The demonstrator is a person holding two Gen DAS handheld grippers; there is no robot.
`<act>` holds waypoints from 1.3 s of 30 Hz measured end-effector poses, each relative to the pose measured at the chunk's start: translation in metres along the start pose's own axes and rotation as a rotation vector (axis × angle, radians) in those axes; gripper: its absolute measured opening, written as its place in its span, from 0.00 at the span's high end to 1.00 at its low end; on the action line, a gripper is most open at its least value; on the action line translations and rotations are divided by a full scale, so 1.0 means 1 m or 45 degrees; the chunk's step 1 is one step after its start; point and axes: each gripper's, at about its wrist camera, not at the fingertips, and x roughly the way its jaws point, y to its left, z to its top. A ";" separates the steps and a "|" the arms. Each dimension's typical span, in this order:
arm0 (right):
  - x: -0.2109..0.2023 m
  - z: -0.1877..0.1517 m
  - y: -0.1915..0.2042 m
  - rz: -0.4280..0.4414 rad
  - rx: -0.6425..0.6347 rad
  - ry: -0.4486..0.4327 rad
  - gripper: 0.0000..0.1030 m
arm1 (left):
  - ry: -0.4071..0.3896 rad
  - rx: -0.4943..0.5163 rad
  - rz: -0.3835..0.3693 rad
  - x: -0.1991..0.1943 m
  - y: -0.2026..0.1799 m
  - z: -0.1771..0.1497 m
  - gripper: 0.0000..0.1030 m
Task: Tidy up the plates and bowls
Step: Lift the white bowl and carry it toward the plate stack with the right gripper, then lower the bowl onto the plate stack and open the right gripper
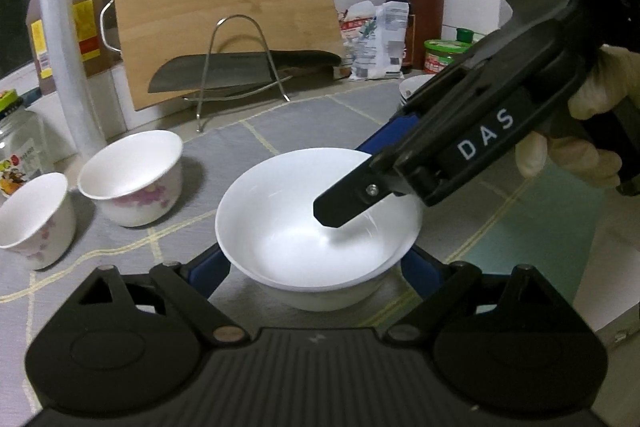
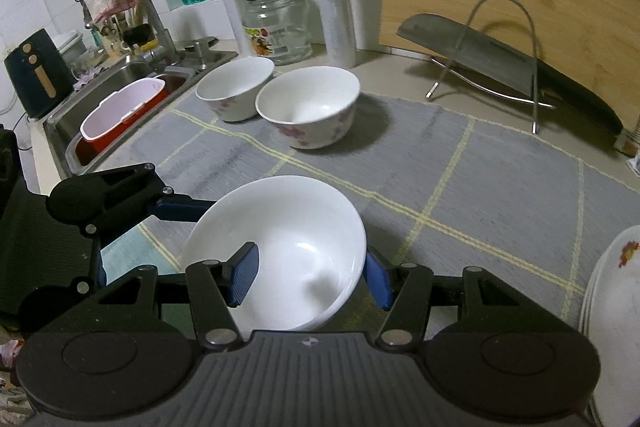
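White glazed porcelain fills the middle of both views: we have a plain white round bowl [image 1: 316, 231] between our two grippers, over the grey woven mat with yellow grid lines [image 2: 500, 187] on the table. By our reading the sorting is only partly done. Two white bowls with pink flower prints [image 2: 308, 107] stand touching side by side near the sink, a stack of flowered white plates [image 2: 612, 307] sits at the right edge, and this plain bowl has not yet joined any pile. Our right gripper [image 2: 308, 279] pinches the bowl's near wall, one blue pad inside the rim and the other outside. Our left gripper [image 1: 316, 267] stands spread around the same bowl, blue pads at its flanks; whether they press it we cannot tell.
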 end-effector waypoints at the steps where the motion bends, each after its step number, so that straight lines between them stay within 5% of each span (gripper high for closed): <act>1: 0.000 -0.001 -0.001 -0.002 0.002 0.003 0.39 | 0.002 -0.001 -0.004 0.002 -0.001 0.000 0.11; 19: 0.005 -0.007 -0.012 -0.005 0.023 0.037 0.39 | 0.022 -0.028 -0.039 0.013 -0.001 0.000 0.10; 22: 0.005 -0.008 -0.013 0.009 0.034 0.037 0.33 | 0.017 -0.024 -0.042 0.013 -0.002 -0.001 0.06; 24: 0.003 -0.009 -0.013 0.000 0.032 0.024 0.13 | 0.014 -0.009 -0.028 0.013 -0.004 -0.001 0.01; 26: 0.000 -0.009 -0.012 -0.020 0.027 0.002 0.04 | -0.001 -0.005 -0.007 0.010 -0.004 -0.002 0.01; 39: -0.006 -0.006 -0.001 -0.091 0.050 -0.068 0.00 | -0.040 -0.131 0.070 -0.038 0.015 -0.018 0.01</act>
